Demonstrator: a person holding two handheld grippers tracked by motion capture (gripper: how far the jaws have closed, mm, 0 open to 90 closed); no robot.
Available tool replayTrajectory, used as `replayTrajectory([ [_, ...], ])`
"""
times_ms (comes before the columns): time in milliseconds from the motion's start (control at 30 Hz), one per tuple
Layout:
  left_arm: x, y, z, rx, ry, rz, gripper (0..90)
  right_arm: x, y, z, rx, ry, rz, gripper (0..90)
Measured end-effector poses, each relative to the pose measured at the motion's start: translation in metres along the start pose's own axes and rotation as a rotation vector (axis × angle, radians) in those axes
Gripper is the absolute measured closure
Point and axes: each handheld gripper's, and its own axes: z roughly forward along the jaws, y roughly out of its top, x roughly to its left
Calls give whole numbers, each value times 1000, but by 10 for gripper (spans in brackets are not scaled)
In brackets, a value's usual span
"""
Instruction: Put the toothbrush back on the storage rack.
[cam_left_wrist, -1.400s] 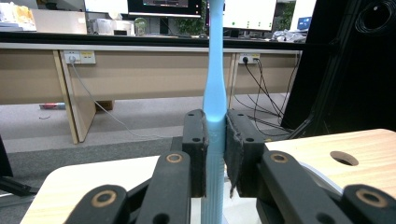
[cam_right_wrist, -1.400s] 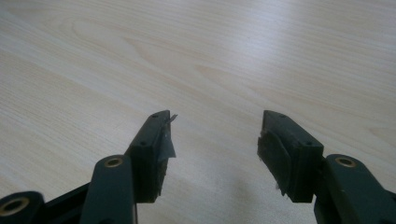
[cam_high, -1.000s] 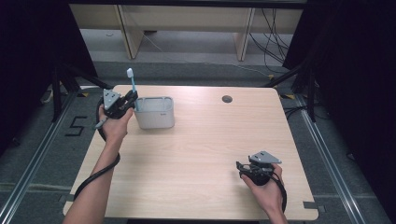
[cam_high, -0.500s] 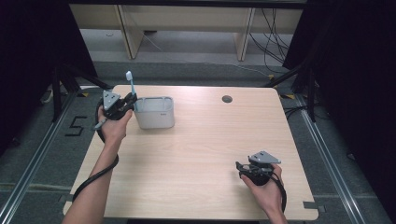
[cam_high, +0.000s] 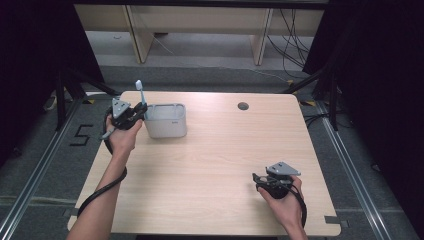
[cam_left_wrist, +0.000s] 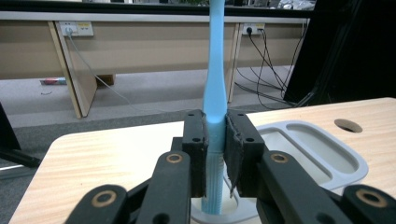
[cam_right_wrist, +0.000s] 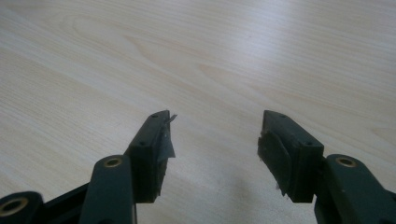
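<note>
Blue toothbrush (cam_left_wrist: 216, 93) stands upright, clamped in your left gripper (cam_left_wrist: 215, 154) over the grey holder (cam_high: 166, 120); tilt it and it misses the slot; right gripper (cam_right_wrist: 215, 140) gapes empty

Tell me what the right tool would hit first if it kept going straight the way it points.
Likely the bare table: the right tool stands open, tilted down over empty wood, with nothing between its jaws or ahead.

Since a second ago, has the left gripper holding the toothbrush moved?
No. The left gripper still holds the blue toothbrush upright at the grey holder's left end.
</note>
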Motion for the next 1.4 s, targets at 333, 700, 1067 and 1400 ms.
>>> replayTrajectory([
  [333,-2,-3,3,38,-4,-2,783,2,0,-1,20,10,38,440],
  [700,-2,-4,6,74,0,-7,783,0,0,-1,17,10,11,439],
  [1067,-3,-5,10,106,-6,-10,783,1,0,0,14,2,15,439],
  [1400,-3,-6,12,135,4,-17,782,0,0,0,8,5,2,439],
])
